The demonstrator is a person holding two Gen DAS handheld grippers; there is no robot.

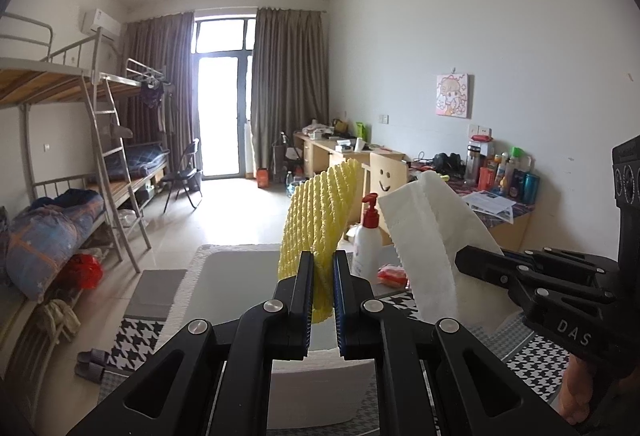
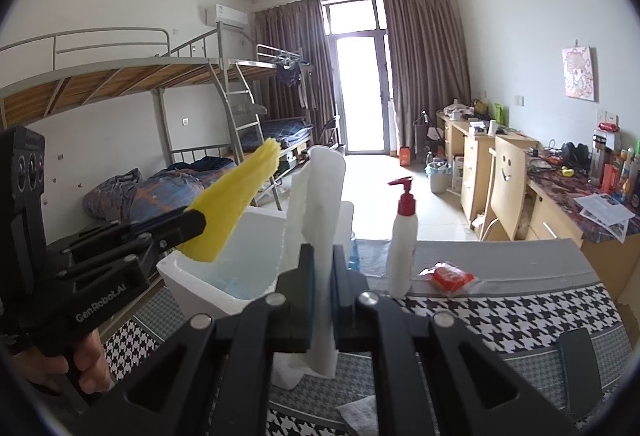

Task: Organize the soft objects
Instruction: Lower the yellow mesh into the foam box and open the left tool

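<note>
Two soft things are in the air at once, and that is where we see the trouble. We have the yellow foam net (image 1: 316, 211) in the left gripper (image 1: 323, 292) and the white paper towel (image 2: 320, 220) in the right gripper (image 2: 322, 300), both raised above the white foam box (image 2: 208, 276) that stands on the houndstooth-covered counter (image 2: 520, 308).

Both pieces are limp and gripped only near their lower end — most of each stands free above the fingers, so a tilt of either hand could let it flop over or slide out. The towel hangs a loose tail below the right gripper, and we judge it could drag on the counter or catch the box rim. The pump bottle (image 2: 402, 236) stands just beside the box; a careless sweep of the right hand could knock it over onto the red packet (image 2: 450, 278) near it.

Left gripper: nearly closed, pads pressed on the foam net. Right gripper: nearly closed as well, clamped on the folded towel. Neither touches the box.
</note>
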